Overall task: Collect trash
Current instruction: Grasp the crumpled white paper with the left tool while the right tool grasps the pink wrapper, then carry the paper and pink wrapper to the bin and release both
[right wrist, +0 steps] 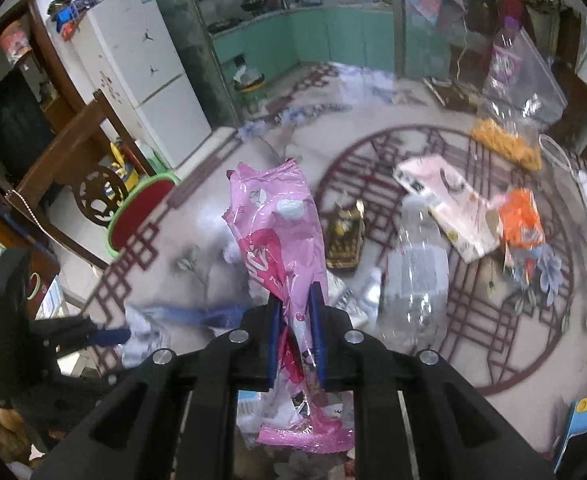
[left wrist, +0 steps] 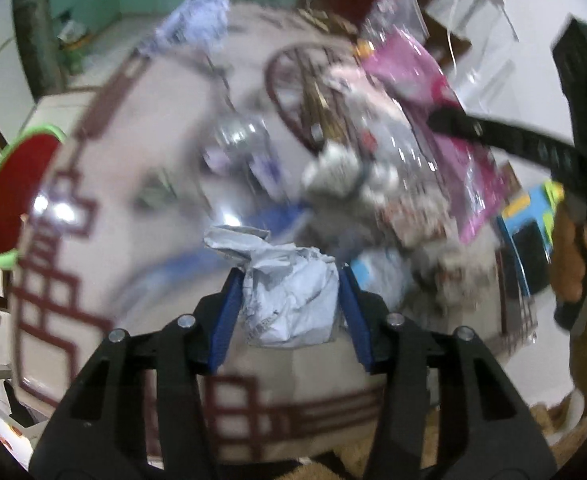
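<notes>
Left gripper (left wrist: 289, 280) clamps 1 crumpled paper wad (left wrist: 289, 300); right gripper (right wrist: 296, 300) pinches 1 pink wrapper (right wrist: 281, 240) (1 clear bottle (right wrist: 415, 280) beside).

No legible text, wrapper print too blurred

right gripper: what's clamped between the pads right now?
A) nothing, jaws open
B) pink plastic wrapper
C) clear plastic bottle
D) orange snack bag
B. In the right wrist view the right gripper has its blue pads pinched on the pink plastic wrapper, which sticks up past the fingertips; the clear plastic bottle and orange snack bag lie loose on the rug.
</notes>
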The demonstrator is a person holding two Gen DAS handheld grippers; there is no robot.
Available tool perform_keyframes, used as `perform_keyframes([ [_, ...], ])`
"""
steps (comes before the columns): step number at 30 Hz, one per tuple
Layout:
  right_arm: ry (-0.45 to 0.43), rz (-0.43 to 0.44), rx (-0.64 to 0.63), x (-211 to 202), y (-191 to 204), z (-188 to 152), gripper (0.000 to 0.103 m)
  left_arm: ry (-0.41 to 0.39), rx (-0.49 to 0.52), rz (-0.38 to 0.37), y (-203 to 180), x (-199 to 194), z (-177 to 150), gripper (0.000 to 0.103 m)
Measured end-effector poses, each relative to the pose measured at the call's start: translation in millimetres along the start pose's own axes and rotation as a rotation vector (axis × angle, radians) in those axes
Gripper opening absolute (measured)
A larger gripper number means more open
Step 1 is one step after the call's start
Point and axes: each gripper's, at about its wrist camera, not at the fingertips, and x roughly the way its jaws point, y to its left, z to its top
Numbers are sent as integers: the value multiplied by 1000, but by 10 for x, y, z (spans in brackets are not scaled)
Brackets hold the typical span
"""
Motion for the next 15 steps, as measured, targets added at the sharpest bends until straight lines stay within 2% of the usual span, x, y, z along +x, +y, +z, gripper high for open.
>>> perform_keyframes([
  [7, -48, -5, 16, -88, 167, 142, 13, -127, 39, 48, 14, -319, 398, 48],
  [10, -51, -17, 34, -74, 202, 180, 14, -145, 53, 42, 38, -387, 517, 48],
  [15, -52, -48, 66, -48, 231, 232, 14, -127, 68, 26, 165, -369, 617, 48],
])
